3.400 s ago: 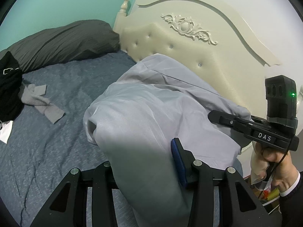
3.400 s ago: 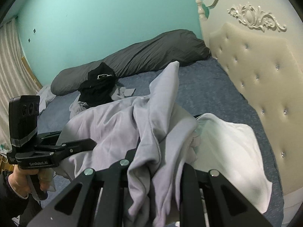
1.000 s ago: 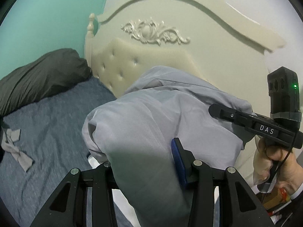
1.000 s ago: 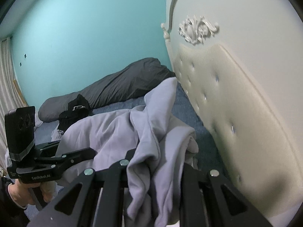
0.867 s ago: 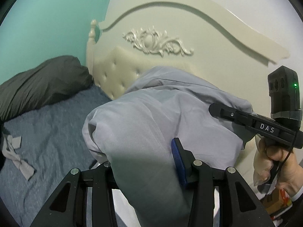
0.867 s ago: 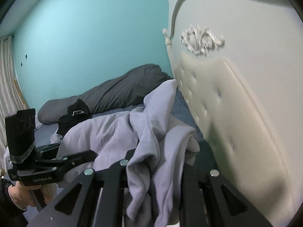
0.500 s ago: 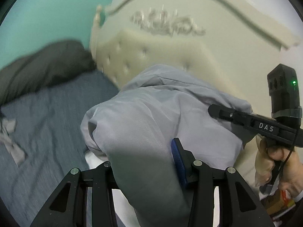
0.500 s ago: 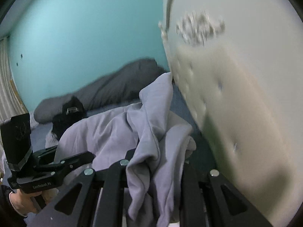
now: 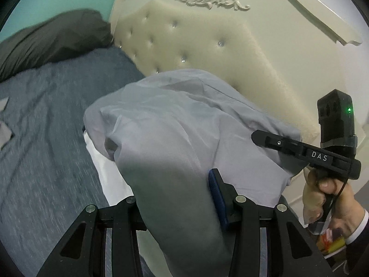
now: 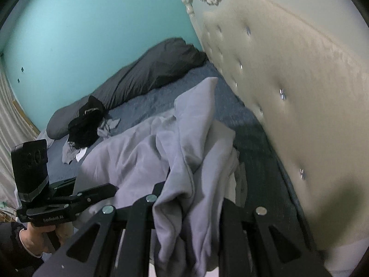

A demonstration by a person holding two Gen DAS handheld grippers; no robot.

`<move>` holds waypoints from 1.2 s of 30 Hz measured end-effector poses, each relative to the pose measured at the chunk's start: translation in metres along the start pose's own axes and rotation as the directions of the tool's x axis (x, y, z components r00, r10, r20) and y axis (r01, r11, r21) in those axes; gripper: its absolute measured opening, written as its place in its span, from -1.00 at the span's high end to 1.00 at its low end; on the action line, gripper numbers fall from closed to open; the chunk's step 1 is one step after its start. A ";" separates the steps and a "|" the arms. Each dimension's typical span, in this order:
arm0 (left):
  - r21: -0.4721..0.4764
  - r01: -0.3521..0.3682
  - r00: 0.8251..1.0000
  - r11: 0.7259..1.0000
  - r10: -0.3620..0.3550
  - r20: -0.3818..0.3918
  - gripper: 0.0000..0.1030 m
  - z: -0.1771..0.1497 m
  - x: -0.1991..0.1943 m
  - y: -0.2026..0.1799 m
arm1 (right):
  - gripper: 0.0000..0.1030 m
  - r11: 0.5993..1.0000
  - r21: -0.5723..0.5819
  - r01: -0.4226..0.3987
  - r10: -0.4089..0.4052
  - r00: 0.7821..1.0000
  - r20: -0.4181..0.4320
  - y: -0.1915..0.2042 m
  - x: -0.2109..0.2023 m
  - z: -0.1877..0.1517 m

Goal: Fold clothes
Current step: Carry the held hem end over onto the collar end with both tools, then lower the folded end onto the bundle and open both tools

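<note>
At the bed's headboard edge: grey garment (image 9: pixel 175 124) bunched over white cloth (image 9: pixel 103 168).
Left gripper (image 9: pixel 177 198): pinching garment.
Right gripper (image 10: pixel 186 205): pinching garment.
Far edge: dark pillow (image 10: pixel 143 73), black clothes (image 10: pixel 86 122).
Headboard (image 9: pixel 207 53): just beside.

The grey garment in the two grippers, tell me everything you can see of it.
The grey garment is pale lilac-grey, soft, matte and creased. It hangs bunched, not flat, with both grippers shut on it: the left gripper and the right gripper. A fold stands up toward the cream headboard. White cloth lies on the blue bedsheet beneath it.
</note>
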State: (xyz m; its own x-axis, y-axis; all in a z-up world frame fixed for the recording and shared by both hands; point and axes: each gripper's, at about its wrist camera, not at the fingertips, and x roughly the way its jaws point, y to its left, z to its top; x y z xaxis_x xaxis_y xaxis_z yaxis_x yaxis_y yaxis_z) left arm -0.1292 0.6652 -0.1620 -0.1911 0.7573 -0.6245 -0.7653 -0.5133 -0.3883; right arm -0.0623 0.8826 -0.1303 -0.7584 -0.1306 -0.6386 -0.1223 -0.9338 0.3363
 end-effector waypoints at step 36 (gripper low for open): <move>-0.046 0.012 1.000 0.999 -0.013 -0.026 0.04 -0.046 -0.046 0.018 | 0.15 0.981 0.185 0.053 -0.037 0.995 -0.088 -0.030 -0.014 -0.052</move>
State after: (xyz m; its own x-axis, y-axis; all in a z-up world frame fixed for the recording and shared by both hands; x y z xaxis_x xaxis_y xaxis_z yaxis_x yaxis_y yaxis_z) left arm -0.1060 0.6024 -0.1714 -0.1648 0.7532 -0.6369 -0.7385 -0.5222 -0.4265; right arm -0.0143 0.8950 -0.1673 -0.6942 -0.1247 -0.7089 -0.2785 -0.8616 0.4243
